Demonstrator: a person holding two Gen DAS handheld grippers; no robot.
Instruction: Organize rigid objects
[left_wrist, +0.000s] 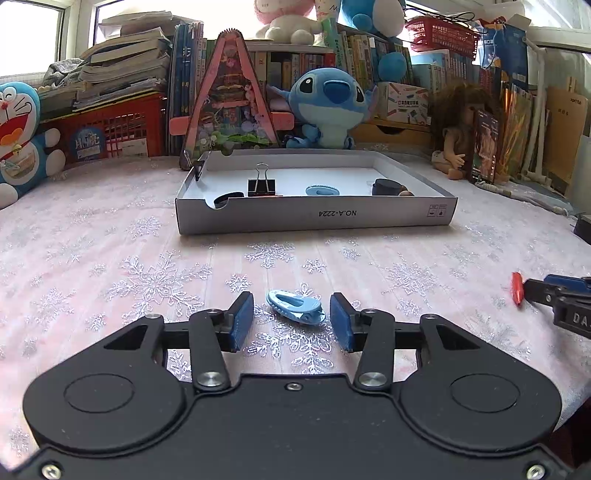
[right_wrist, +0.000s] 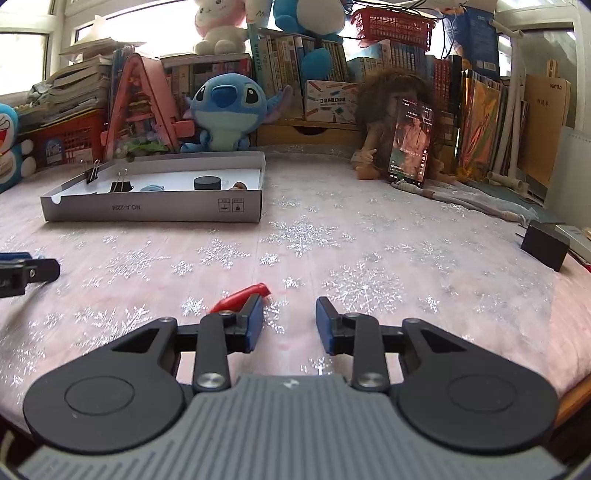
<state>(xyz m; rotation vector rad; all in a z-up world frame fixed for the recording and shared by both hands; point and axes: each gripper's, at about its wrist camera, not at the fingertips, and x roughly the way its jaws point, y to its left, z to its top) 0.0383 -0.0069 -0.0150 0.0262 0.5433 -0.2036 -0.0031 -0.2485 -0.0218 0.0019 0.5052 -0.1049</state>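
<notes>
A light blue clip lies on the snowflake tablecloth between the blue pads of my left gripper, which stands open without touching it. My right gripper is open too; a red clip lies just behind and left of its left finger, not between the jaws. The same red clip shows at the right edge of the left wrist view, by the right gripper's finger. A shallow grey cardboard tray holds a black binder clip, another light blue clip and a black round cap.
Plush toys, a doll, a phone leaning on it, book stacks and red baskets line the back. A black box sits at the table's right edge. The tray lies far left in the right wrist view.
</notes>
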